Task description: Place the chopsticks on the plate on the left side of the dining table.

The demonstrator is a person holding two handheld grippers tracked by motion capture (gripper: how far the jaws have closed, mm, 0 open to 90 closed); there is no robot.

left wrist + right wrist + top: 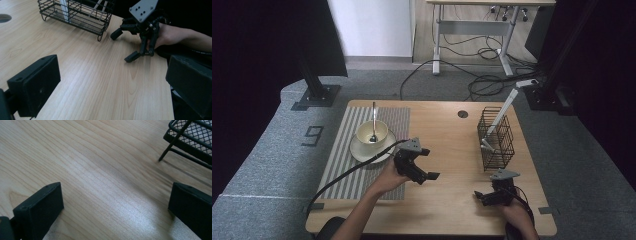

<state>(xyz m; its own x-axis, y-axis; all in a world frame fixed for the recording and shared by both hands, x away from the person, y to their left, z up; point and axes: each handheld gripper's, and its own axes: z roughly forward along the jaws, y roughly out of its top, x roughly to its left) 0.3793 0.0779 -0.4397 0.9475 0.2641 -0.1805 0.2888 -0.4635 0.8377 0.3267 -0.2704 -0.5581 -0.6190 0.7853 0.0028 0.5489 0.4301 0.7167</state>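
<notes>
On the wooden table (447,145), a cream bowl (372,132) sits on a saucer (362,151) with a spoon (373,120) standing in it. A black wire basket (496,138) at the right holds white utensils (504,107). My left gripper (429,164) hovers at mid-table, just right of the saucer, open and holding nothing. My right gripper (480,199) is near the front edge below the basket, open and holding nothing. In the left gripper view, my own jaws (112,85) frame bare wood, with the right gripper (123,46) and the basket (75,15) beyond. The right gripper (115,205) looks down at bare wood.
A grey striped placemat (362,165) lies under the saucer on the left half. A round cable hole (463,114) is at the back centre. The basket's corner and foot (190,137) stand just ahead of my right gripper. Grey carpet surrounds the table; black stands and cables lie behind.
</notes>
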